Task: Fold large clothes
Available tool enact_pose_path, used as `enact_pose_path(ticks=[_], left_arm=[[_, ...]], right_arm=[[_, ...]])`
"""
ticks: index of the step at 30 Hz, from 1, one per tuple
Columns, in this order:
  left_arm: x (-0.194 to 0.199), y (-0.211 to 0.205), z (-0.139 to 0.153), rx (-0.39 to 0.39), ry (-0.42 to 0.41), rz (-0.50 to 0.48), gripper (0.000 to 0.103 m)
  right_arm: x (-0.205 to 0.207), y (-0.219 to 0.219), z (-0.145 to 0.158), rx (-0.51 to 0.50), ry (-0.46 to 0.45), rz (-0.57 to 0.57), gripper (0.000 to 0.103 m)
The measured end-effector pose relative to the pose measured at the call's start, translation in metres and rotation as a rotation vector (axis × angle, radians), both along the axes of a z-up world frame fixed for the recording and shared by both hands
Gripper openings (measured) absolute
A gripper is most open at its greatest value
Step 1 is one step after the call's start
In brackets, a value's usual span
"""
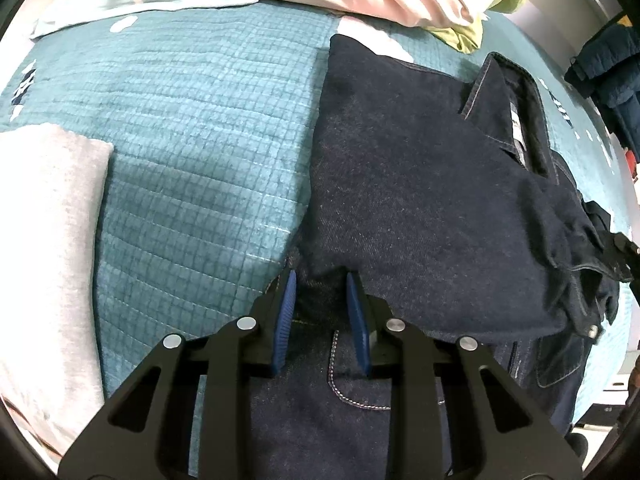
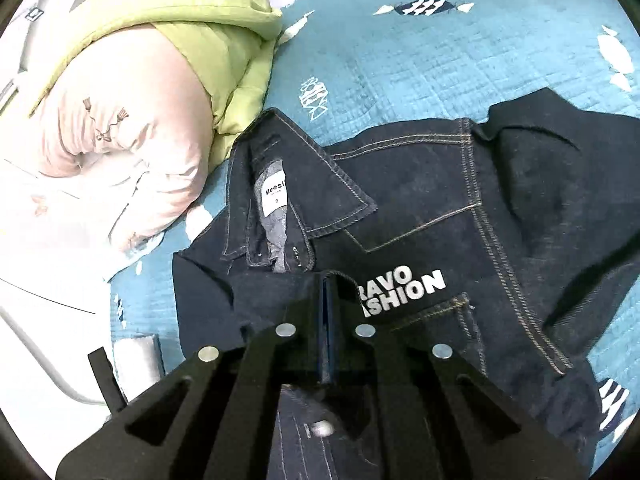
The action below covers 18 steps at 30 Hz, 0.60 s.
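While the left gripper hovers w/ its 2 blue pads apart, nothing between them, the right gripper has jaws pressed together on a fold of the dark denim jacket. Jacket lies partly folded on the teal quilted bedspread, collar and neck label beyond the right fingers. I judge denim is heavy, stiff, not slippery, so seams or hem give best hold. Farther: grey folded cloth at left, pink garment and green puffer jacket.
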<state>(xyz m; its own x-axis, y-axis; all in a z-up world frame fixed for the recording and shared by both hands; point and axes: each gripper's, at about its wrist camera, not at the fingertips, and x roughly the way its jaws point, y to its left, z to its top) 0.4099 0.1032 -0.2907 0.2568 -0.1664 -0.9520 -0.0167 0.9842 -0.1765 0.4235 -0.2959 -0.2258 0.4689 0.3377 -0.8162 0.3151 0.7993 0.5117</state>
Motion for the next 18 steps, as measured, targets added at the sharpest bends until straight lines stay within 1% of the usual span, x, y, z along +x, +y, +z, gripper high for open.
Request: enact_pose_path(ticks=[1, 3, 5, 6, 8, 9, 10, 13, 14, 15, 16, 17, 18], left_arm=[[0.000, 0.000, 0.000, 0.003, -0.001, 0.002, 0.026], [0.000, -0.002, 0.000, 0.011, 0.000, 0.003, 0.026], [0.001, -0.003, 0.000, 0.020, 0.001, -0.010, 0.026], [0.001, -0.003, 0.000, 0.025, 0.002, -0.017, 0.026], [0.002, -0.005, 0.001, 0.037, 0.005, -0.038, 0.027], [0.003, -0.005, 0.002, 0.037, 0.010, -0.041, 0.027], [0.004, -0.004, 0.003, 0.038, 0.017, -0.047, 0.027], [0.003, -0.005, 0.012, 0.062, 0.015, -0.076, 0.028], [0.001, -0.004, 0.018, 0.092, 0.006, -0.078, 0.032], [-0.001, -0.003, 0.022, 0.110, -0.001, -0.075, 0.042], [-0.002, -0.001, 0.027, 0.118, -0.013, -0.068, 0.046], [-0.003, 0.000, 0.031, 0.115, -0.026, -0.065, 0.046], [-0.003, 0.000, 0.038, 0.108, -0.048, -0.065, 0.046]], right_arm=[[-0.001, -0.001, -0.009, -0.006, 0.027, -0.009, 0.001], [-0.003, -0.008, -0.029, 0.015, 0.073, -0.040, 0.002], [-0.001, -0.011, -0.046, -0.013, 0.090, -0.053, 0.002], [0.002, -0.014, -0.058, -0.025, 0.112, -0.063, 0.002], [0.005, -0.017, -0.075, 0.007, 0.151, -0.081, 0.003], [0.005, -0.017, -0.076, 0.008, 0.156, -0.080, 0.003], [0.004, -0.016, -0.073, -0.003, 0.154, -0.075, 0.004], [-0.007, -0.012, -0.054, -0.105, 0.151, -0.075, 0.022], [-0.014, -0.013, -0.044, -0.134, 0.136, -0.097, 0.040], [-0.022, -0.015, -0.033, -0.158, 0.108, -0.132, 0.052], [-0.029, -0.015, -0.023, -0.181, 0.070, -0.161, 0.052], [-0.035, -0.013, -0.014, -0.199, 0.028, -0.173, 0.052], [-0.039, -0.007, -0.004, -0.210, -0.031, -0.170, 0.047]])
